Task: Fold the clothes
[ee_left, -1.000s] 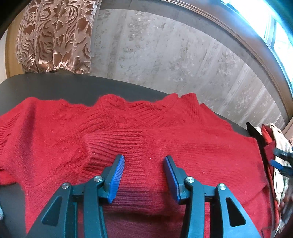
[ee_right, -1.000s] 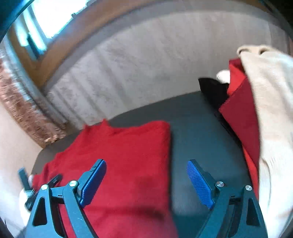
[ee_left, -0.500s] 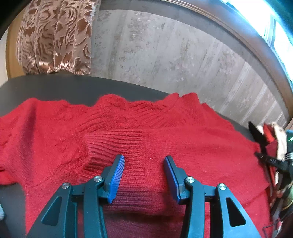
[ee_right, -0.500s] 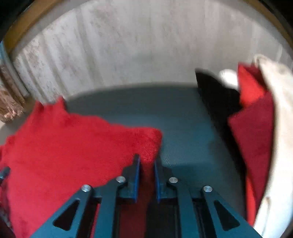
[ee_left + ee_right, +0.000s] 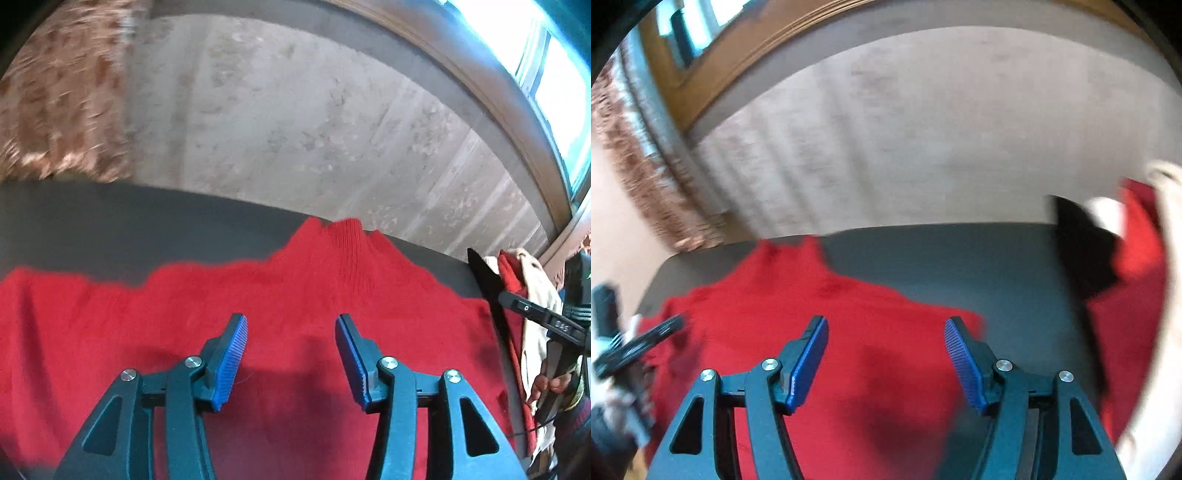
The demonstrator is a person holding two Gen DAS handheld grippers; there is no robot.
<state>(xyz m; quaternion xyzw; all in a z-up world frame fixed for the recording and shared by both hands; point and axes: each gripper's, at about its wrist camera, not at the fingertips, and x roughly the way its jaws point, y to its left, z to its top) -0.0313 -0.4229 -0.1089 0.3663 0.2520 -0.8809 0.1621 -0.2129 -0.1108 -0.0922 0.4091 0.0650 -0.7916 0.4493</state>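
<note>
A red knit sweater [image 5: 303,306] lies spread on the dark grey table [image 5: 110,225], its collar pointing to the far edge. My left gripper [image 5: 291,354] is open and empty just above the sweater's middle. In the right wrist view the same sweater [image 5: 849,350] fills the lower left of the table [image 5: 960,258]. My right gripper [image 5: 884,360] is open and empty above the sweater near its right edge. The right gripper also shows at the right edge of the left wrist view [image 5: 543,317].
A pile of other clothes, black, red and cream [image 5: 1126,266], sits on the table's right side and shows in the left wrist view too [image 5: 517,288]. A beige wall lies behind the table, a patterned curtain [image 5: 55,92] at the left.
My right gripper, shut on the sweater's edge half a second ago, has opened and let go. My left gripper has lifted back, still open. The sweater now lies flatter.
</note>
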